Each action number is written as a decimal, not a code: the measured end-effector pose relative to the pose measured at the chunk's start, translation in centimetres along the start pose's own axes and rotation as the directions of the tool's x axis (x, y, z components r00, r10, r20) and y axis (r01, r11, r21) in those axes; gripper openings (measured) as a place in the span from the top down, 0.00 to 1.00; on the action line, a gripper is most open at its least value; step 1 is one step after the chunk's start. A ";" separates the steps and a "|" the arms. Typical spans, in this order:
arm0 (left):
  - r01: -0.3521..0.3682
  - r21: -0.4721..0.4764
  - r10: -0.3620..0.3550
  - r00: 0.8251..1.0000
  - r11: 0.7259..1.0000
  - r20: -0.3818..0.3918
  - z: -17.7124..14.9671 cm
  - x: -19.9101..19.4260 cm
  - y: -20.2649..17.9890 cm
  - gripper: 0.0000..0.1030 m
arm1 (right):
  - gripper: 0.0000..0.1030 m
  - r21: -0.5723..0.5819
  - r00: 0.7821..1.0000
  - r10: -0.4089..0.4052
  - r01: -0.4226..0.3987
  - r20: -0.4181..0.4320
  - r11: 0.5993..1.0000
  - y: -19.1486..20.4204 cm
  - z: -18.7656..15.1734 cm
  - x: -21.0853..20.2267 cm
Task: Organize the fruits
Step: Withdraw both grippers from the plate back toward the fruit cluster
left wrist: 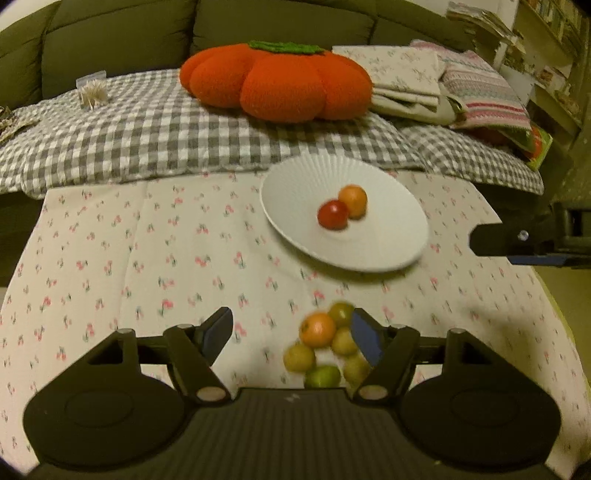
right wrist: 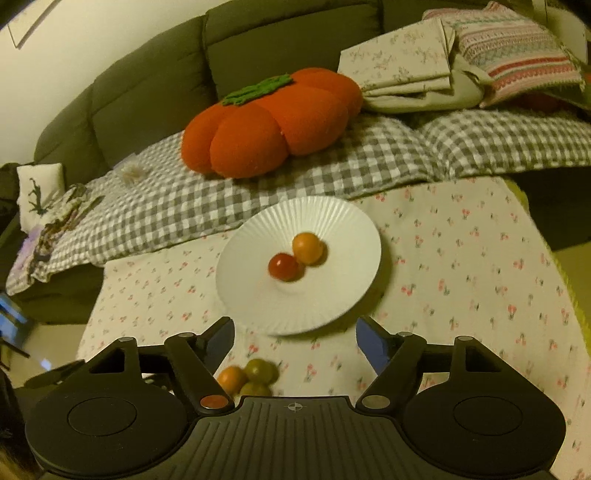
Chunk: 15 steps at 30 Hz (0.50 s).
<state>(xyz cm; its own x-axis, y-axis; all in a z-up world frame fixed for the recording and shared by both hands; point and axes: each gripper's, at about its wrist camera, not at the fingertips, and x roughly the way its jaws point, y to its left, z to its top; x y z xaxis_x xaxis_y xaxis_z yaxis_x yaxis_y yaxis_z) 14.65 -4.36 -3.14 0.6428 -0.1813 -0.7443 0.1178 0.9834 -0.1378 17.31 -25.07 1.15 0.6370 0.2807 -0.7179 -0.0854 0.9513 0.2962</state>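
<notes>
Sorting step looks partway done: a small red round fruit [left wrist: 333, 215] and a small orange round fruit [left wrist: 354, 201] are sitting touching each other on the white ribbed round plate [left wrist: 369, 254], while a loose cluster of small yellow-green, green and orange fruits [left wrist: 325, 345] is lying on the cloth just in front of the plate, w/ nothing gripped.

The left gripper [left wrist: 291, 334] is hovering over that pile w/ fingers spread wide, empty; its right finger is overlapping the pile's right edge. The right gripper [right wrist: 295, 341] is also gaping wide and empty, pointing at the plate's near rim, the pile showing low by its left finger.

Next move, prob.: the left one is needing to centre on a single fruit, likely the orange one on top of the pile [left wrist: 317, 329], and close w/o nudging the neighbours, since they are packed touching and will roll.

Surface: a cream tablecloth printed w/ small pink cherries [left wrist: 147, 258], soft and slightly creased. Behind it, a grey-and-white gingham blanket [left wrist: 147, 133] is covering a dark olive sofa [left wrist: 110, 29], w/ a big orange pumpkin-shaped plush cushion [left wrist: 277, 81] and folded floral linens [left wrist: 406, 77] on top. Dim, warm light.
</notes>
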 end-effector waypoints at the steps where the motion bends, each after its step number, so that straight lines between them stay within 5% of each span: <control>1: 0.007 0.001 -0.007 1.000 1.000 -0.005 -0.5 -0.2 -0.1 0.31 | 0.28 -0.005 1.000 0.007 -0.007 -0.005 1.000 0.2 -0.5 -0.2; 15: 0.027 0.076 -0.021 0.996 0.997 -0.087 -6.7 1.0 -1.5 0.31 | 0.27 0.013 0.997 0.023 -0.022 -0.077 1.000 -0.4 -4.0 -0.4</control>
<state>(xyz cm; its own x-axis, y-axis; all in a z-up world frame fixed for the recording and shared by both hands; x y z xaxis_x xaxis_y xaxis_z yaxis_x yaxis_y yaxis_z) 10.02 -5.99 -8.10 0.5716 -0.2010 -0.7956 0.1923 0.9754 -0.1083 14.03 -25.07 -1.25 0.5742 0.3115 -0.7571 -0.0891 0.9431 0.3203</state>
